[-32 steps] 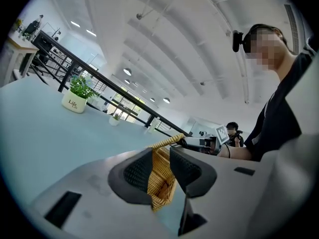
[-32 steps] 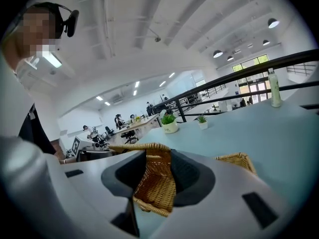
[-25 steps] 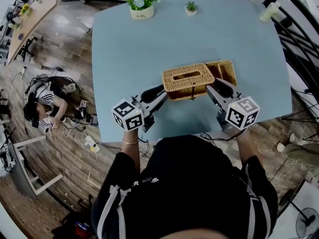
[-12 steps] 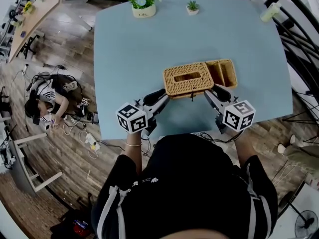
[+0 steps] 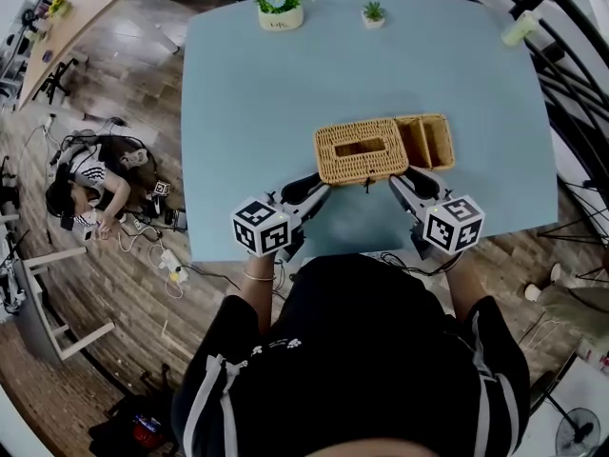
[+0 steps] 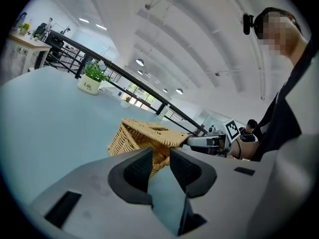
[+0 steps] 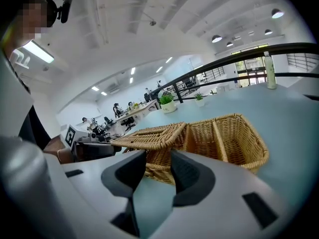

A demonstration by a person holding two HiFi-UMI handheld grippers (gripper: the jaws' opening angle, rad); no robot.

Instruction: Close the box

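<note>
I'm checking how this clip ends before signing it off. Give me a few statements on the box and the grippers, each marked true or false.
1. The wicker box stands on the light blue table. True.
2. Both grippers clamp the lid. False: the left gripper and the right gripper have their jaws apart with nothing between them, just short of the box.
3. The lid on top of the box has a slot. True.
4. The lid also covers the divided section. False: the divided section beside the lid is open.
5. Two potted plants stand at the table's far edge. True.
</note>
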